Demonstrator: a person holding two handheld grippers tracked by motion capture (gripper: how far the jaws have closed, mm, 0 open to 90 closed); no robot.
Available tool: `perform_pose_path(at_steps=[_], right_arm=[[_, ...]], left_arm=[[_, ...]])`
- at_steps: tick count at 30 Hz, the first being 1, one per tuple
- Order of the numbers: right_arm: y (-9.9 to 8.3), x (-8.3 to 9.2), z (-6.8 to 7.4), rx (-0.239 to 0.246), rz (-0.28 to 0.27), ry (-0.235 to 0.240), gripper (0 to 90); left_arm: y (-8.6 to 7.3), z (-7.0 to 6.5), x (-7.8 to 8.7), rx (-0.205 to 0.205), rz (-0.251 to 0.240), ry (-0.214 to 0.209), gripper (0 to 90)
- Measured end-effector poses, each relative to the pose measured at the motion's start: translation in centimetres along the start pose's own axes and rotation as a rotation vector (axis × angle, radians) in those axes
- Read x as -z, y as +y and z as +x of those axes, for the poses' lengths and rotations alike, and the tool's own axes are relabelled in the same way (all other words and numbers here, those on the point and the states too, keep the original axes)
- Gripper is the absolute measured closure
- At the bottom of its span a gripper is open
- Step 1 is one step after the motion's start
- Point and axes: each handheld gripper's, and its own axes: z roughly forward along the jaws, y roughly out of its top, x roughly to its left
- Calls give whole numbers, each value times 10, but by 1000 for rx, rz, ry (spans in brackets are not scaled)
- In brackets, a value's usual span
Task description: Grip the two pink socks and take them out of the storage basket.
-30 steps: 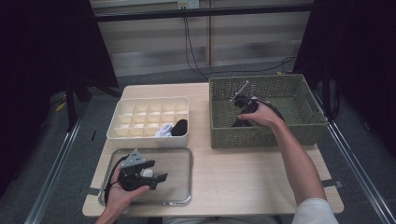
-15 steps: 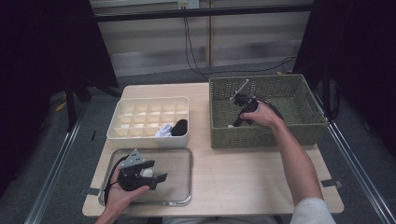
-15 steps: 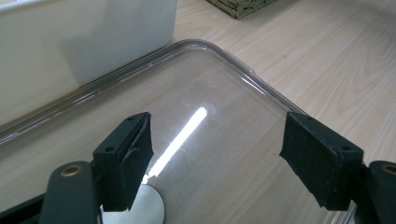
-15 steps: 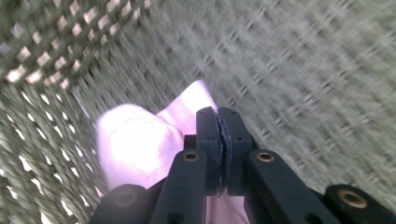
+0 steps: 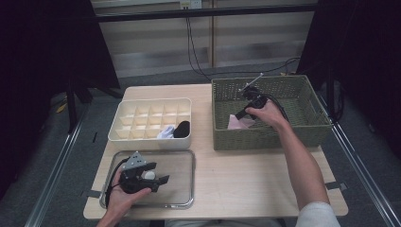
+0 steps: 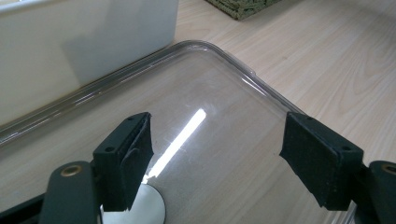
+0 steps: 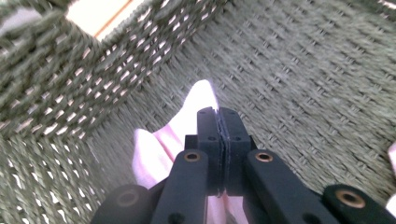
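Inside the green woven basket (image 5: 265, 137) my right gripper (image 5: 240, 115) points down toward its front left corner. Its jaws are shut on a pale pink cloth (image 5: 235, 123). In the right gripper view the pads (image 7: 208, 122) press flat together at the gripper's tip (image 7: 218, 116), and the pink cloth (image 7: 154, 149) hangs out below them against the basket weave (image 7: 303, 60). My left gripper (image 5: 161, 179) rests low over the clear tray (image 5: 187, 156) at the front left. Its jaws stand wide open (image 6: 217, 140) with nothing between them above the tray's bare bottom (image 6: 224, 93).
A white divided box (image 5: 142, 106) stands behind the tray, with a white sock (image 5: 165, 132) and a black sock (image 5: 182, 128) in its front cells. Its wall (image 6: 70, 42) rises just beyond the tray rim. A small white disc (image 6: 144, 210) lies under the left jaw.
The right gripper's jaws have closed on the pink cloth and the hand has risen slightly, pulling the cloth up into sight. The left gripper has stayed put.
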Motion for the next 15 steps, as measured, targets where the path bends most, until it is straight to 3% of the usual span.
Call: perform_pose_path(at_steps=[10,15], right_arm=[[1,8,0,-20,-47,13,886],[0,16,-1,-37,-100,3,886]], left_arm=[[-1,0,0,0,-11,4,243],[-1,-1,1,4,-16,4,242]])
